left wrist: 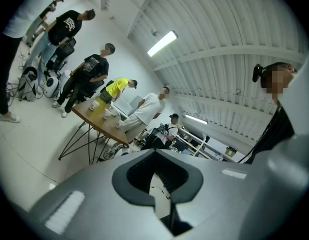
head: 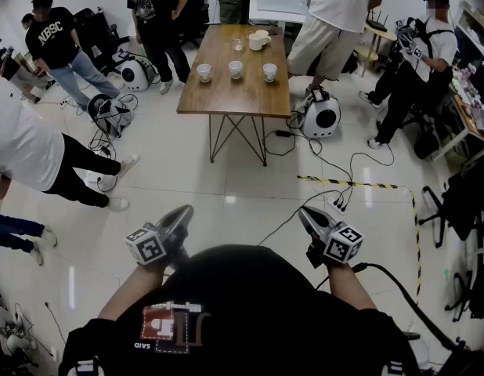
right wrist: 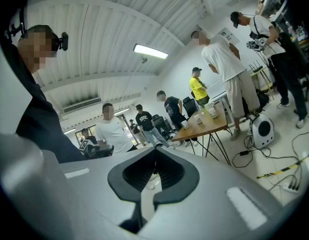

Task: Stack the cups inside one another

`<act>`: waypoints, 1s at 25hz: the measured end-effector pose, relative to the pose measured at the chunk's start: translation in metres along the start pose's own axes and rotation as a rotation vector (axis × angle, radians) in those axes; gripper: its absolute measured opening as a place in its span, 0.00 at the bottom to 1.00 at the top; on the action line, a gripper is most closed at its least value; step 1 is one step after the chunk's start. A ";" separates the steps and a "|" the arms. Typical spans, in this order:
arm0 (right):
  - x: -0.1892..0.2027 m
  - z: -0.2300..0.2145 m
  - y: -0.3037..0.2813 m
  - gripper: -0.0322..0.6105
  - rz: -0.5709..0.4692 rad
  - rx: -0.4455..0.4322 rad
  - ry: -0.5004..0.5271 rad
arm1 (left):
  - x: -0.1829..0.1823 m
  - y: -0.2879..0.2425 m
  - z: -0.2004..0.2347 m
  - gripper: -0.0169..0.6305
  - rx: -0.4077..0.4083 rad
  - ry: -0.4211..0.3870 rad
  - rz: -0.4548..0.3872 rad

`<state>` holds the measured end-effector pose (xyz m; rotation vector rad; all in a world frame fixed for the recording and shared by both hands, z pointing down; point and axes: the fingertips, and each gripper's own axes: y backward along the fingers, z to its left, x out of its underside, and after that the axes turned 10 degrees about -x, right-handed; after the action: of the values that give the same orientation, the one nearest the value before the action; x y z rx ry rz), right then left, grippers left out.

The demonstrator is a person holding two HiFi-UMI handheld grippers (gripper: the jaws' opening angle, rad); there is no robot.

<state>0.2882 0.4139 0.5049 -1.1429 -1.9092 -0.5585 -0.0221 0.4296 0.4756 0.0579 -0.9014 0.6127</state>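
Standing separate on table: three white cups; left gripper, right gripper fingers pressed together

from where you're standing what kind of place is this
Probably a robotics lab or test floor rather than a home. Black cables trail over the pale floor, yellow-and-black hazard tape marks an area, and a round white machine sits beside the brown wooden table holding small white cups.
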 end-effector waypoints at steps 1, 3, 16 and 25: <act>0.000 -0.003 0.003 0.07 -0.001 0.001 0.000 | 0.002 -0.002 -0.002 0.03 0.000 0.000 0.001; -0.003 -0.007 0.006 0.07 -0.002 0.002 0.004 | 0.005 -0.007 -0.005 0.03 -0.001 -0.001 0.004; -0.045 -0.030 -0.103 0.07 0.031 -0.015 0.075 | -0.048 -0.060 0.074 0.03 0.048 0.034 0.024; -0.111 -0.080 -0.247 0.07 -0.019 0.082 0.074 | -0.163 -0.126 0.188 0.03 0.114 0.004 0.087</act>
<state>0.1341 0.1806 0.4674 -1.0389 -1.8636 -0.5204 -0.1667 0.1920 0.4979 0.1204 -0.8678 0.7445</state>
